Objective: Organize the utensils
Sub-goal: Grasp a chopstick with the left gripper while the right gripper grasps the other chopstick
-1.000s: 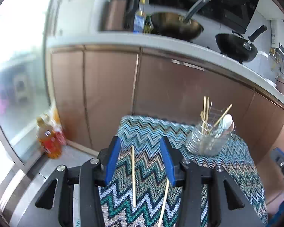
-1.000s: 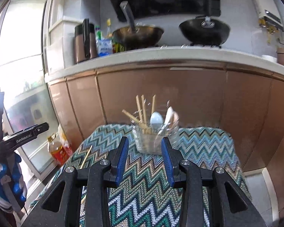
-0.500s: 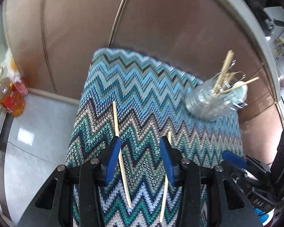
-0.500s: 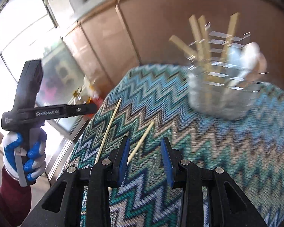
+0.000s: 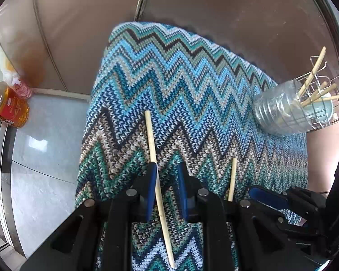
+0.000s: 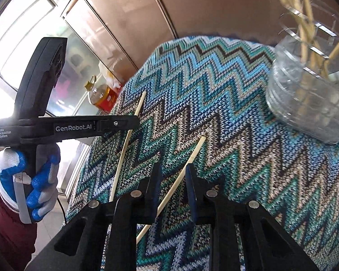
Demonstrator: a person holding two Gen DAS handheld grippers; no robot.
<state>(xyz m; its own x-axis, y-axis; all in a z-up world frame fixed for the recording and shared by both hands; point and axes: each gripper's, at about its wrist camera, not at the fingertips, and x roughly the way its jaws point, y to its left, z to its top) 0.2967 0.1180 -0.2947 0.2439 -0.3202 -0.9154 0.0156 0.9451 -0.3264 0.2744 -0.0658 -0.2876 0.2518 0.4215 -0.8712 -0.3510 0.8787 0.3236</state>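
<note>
Two pale wooden chopsticks lie on a zigzag knitted cloth. My left gripper points down over the left chopstick. Its jaws are closing, with the stick between them against the left pad and a gap to the right pad. My right gripper straddles the right chopstick. Its jaws are closing too, and the stick between them is not pinched. A clear jar at the far right holds several chopsticks and a white spoon. From the right wrist, the jar is blurred.
The cloth's left edge drops to a tiled floor, where an oil bottle stands. Brown cabinet doors close off the far side. A gloved hand holds the left gripper's handle at the cloth's left edge.
Both grippers have tipped downward and sunk toward the cloth, each coming over one chopstick. Both pairs of jaws have narrowed. The counter and pans have left the views.
</note>
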